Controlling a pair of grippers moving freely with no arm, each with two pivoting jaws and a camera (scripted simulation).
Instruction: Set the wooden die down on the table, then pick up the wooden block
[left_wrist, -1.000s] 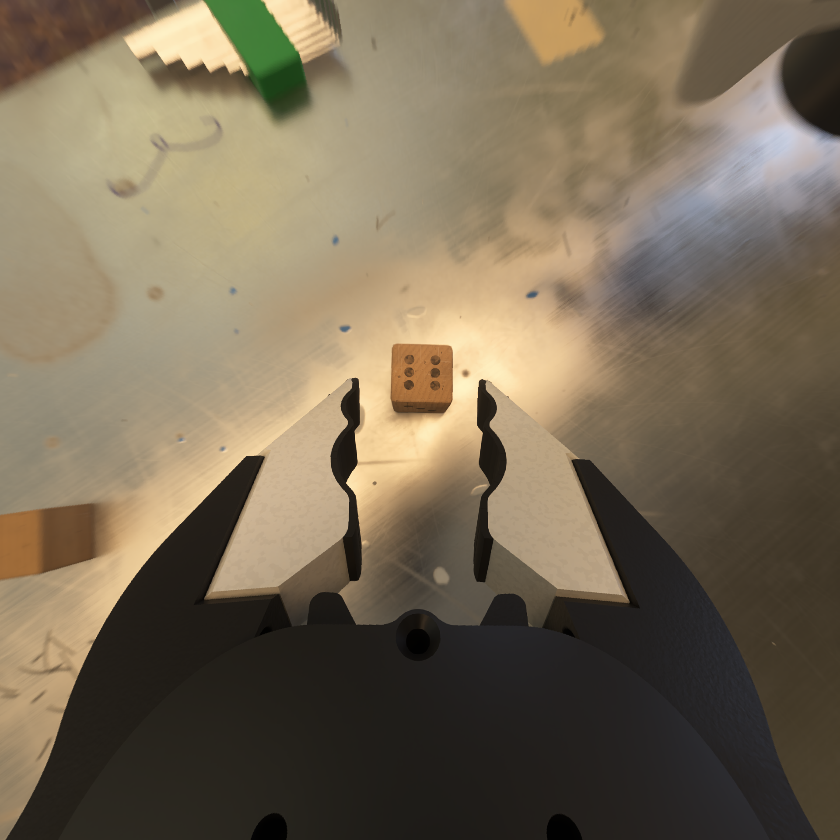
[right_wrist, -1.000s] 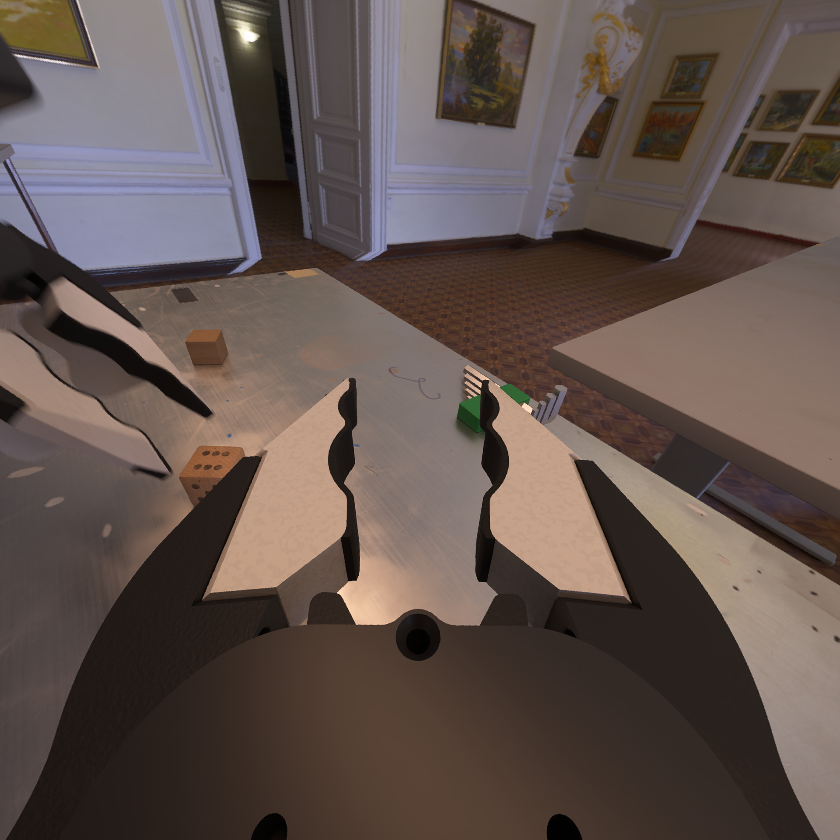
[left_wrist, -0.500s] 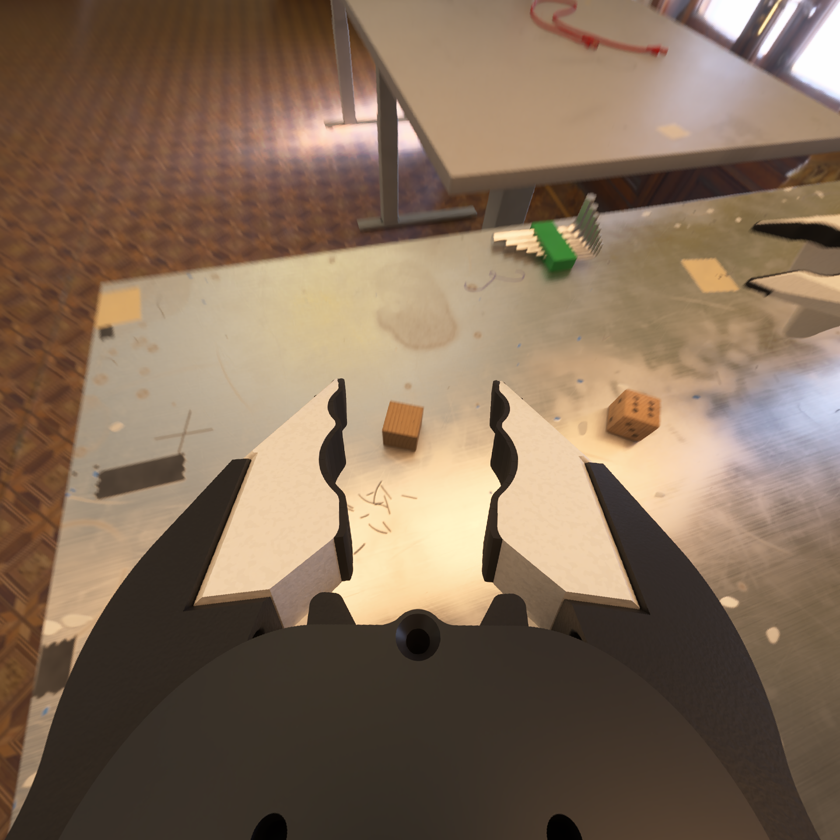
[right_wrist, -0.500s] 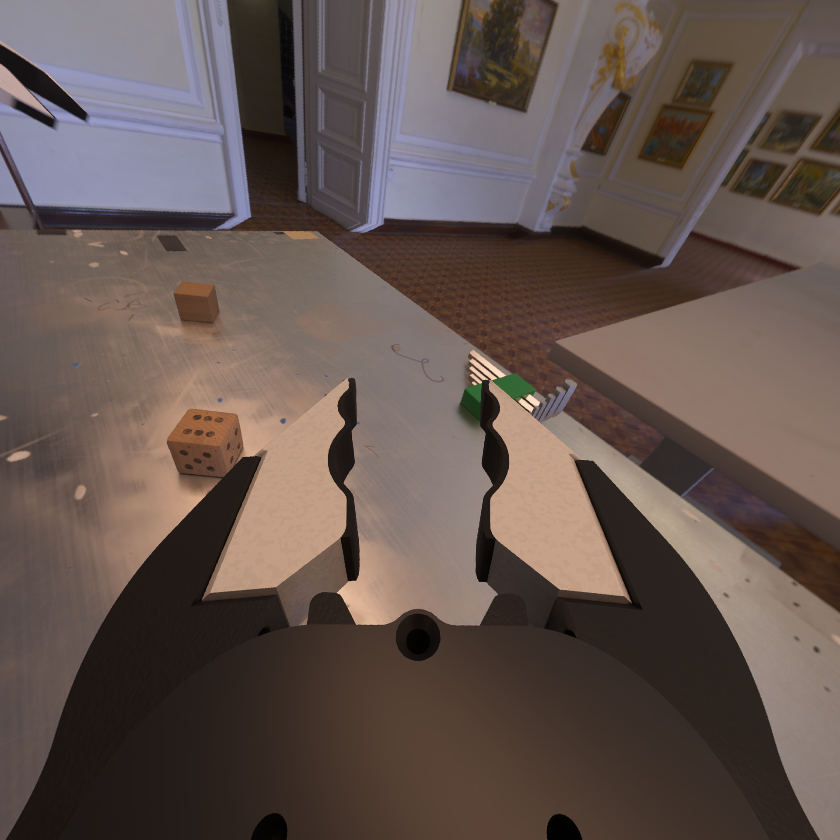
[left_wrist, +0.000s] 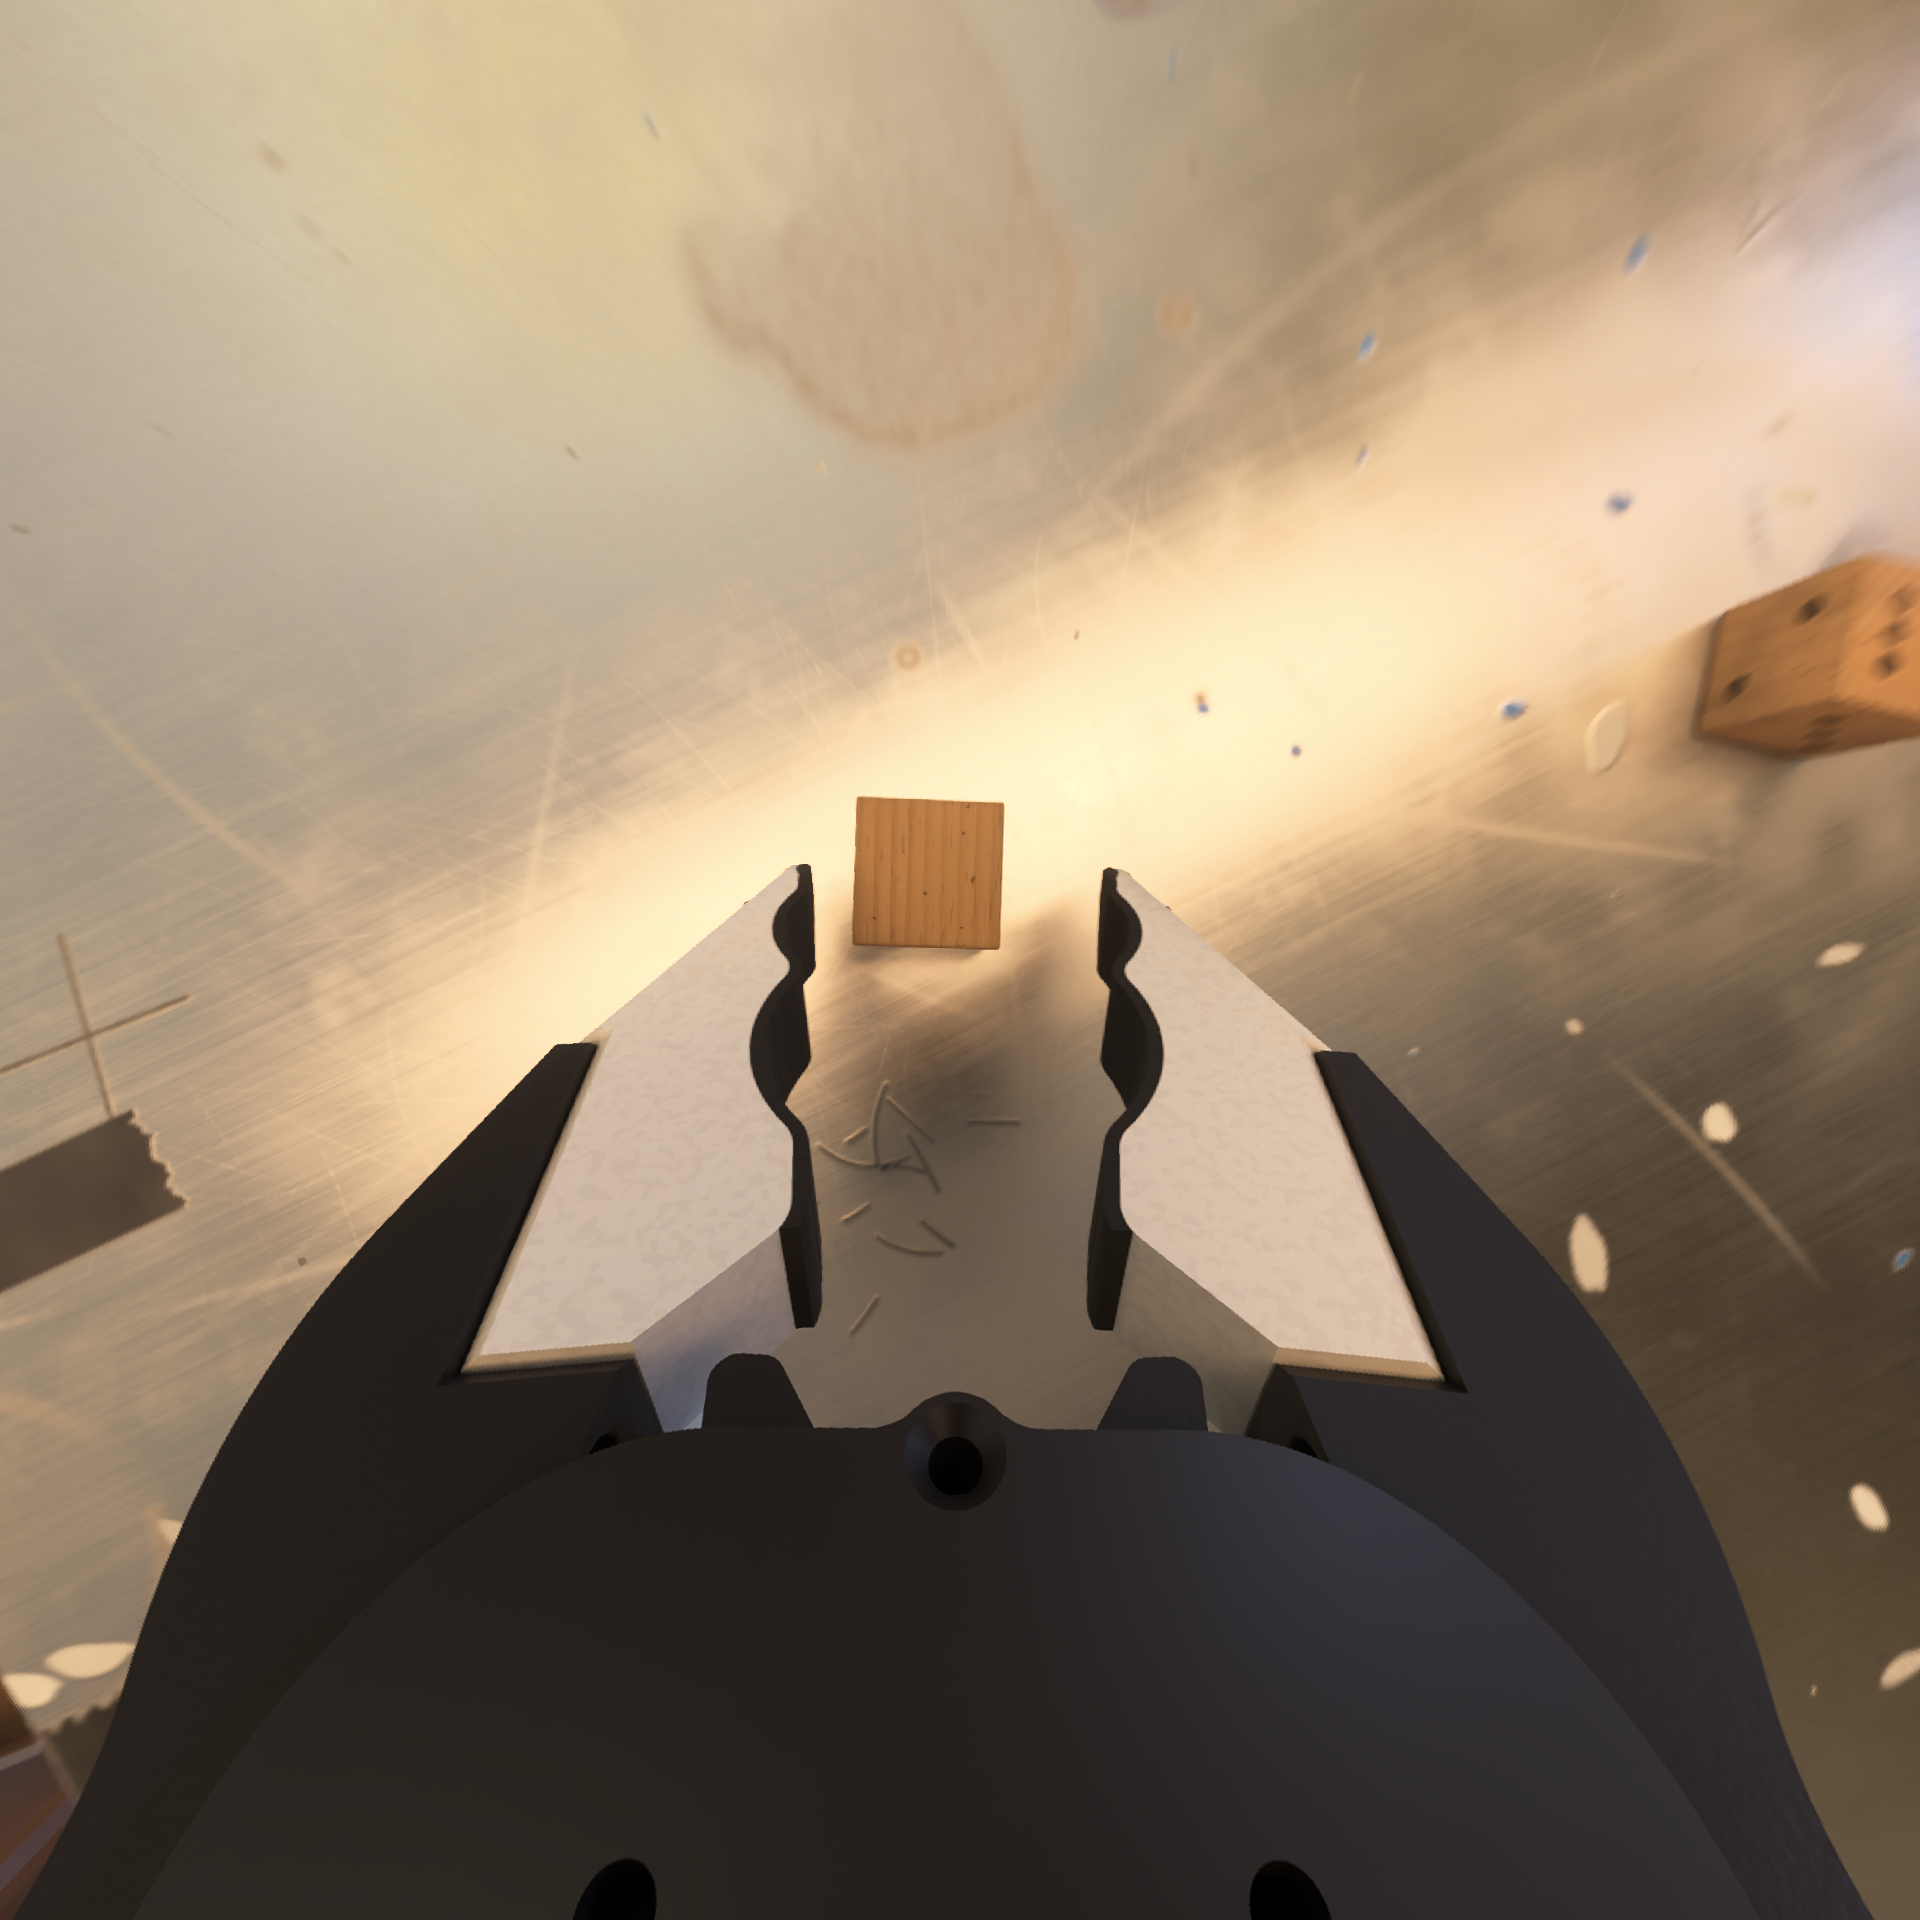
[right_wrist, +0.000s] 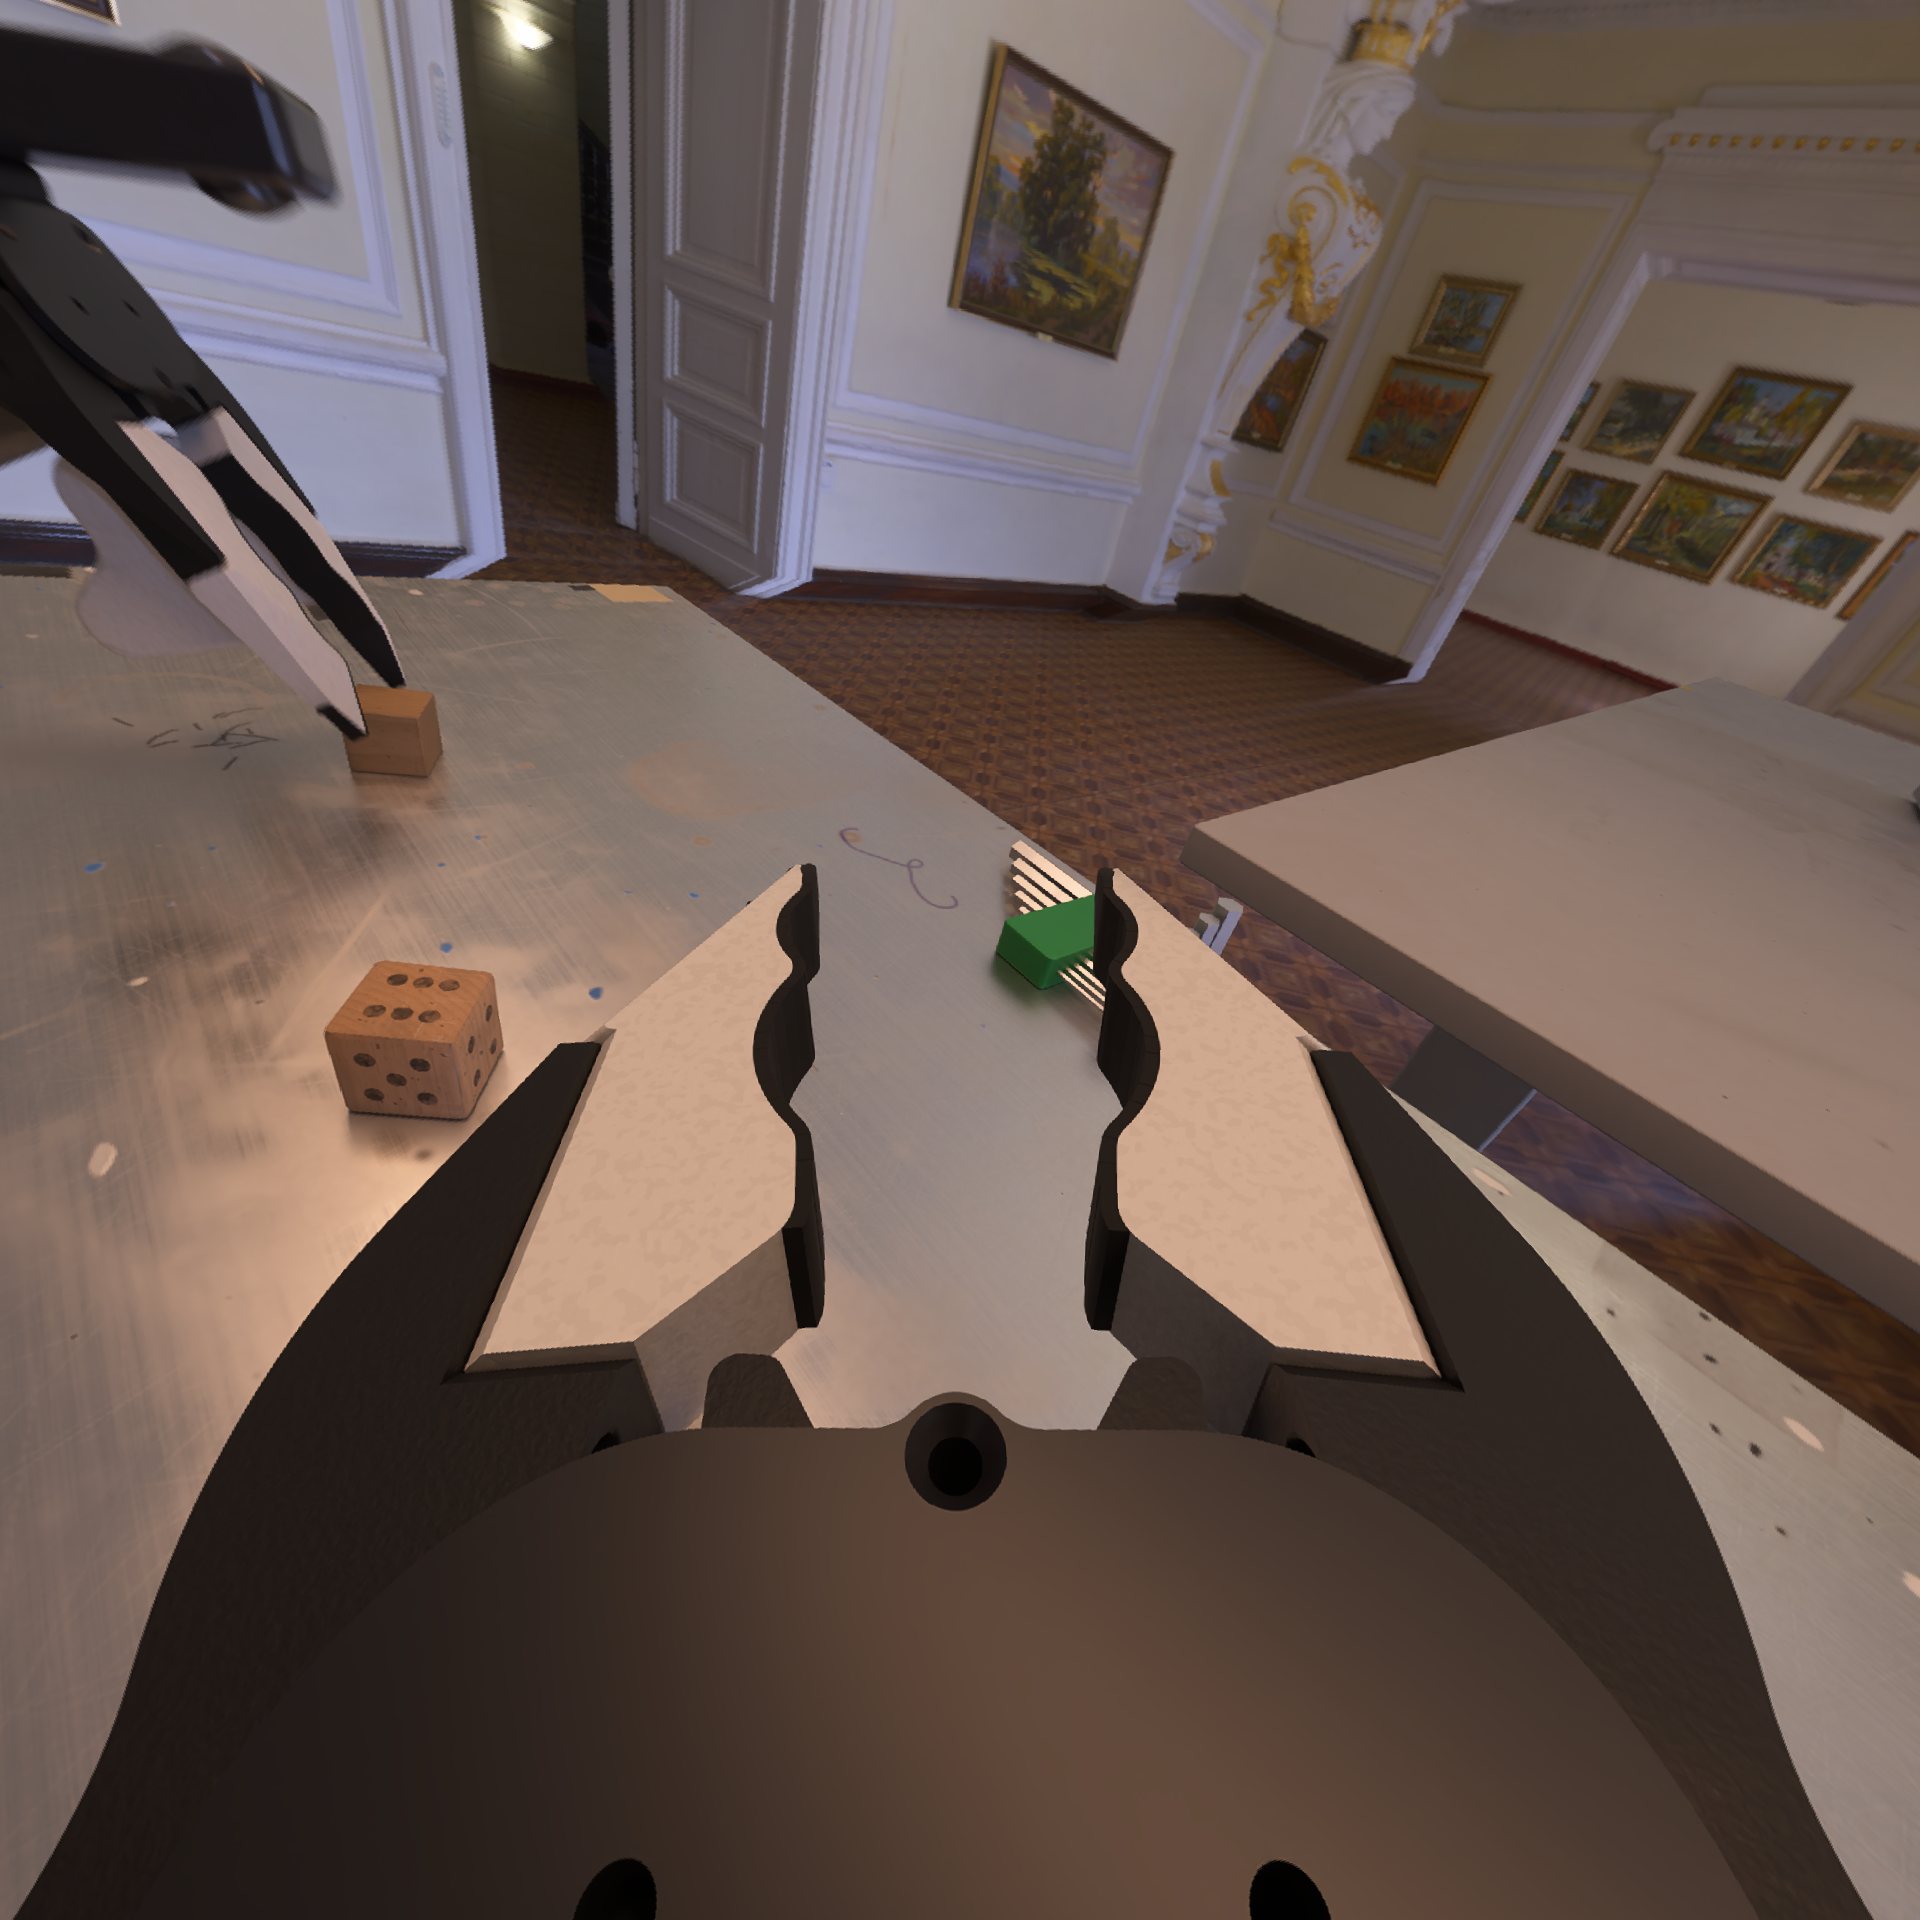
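The plain wooden block (left_wrist: 928, 873) sits on the metal table (left_wrist: 416, 520), just beyond the tips of my left gripper (left_wrist: 954, 883), which is open, empty and points steeply down at it. In the right wrist view the left gripper (right_wrist: 358, 701) has its tips at the near side of the block (right_wrist: 400, 732). The wooden die (left_wrist: 1813, 670) rests free on the table at the right edge of the left wrist view, and shows at left in the right wrist view (right_wrist: 416, 1039). My right gripper (right_wrist: 954, 883) is open and empty, above the table.
A green holder with metal hex keys (right_wrist: 1049, 935) lies near the table's right edge, partly behind my right fingertip. Black tape (left_wrist: 83, 1195) is stuck on the table at left. A second grey table (right_wrist: 1610, 935) stands to the right across a gap of floor.
My left gripper has left the die on the table, swung over to the wooden block and dropped close to it, tilting steeply down. The right gripper has only shifted slightly.
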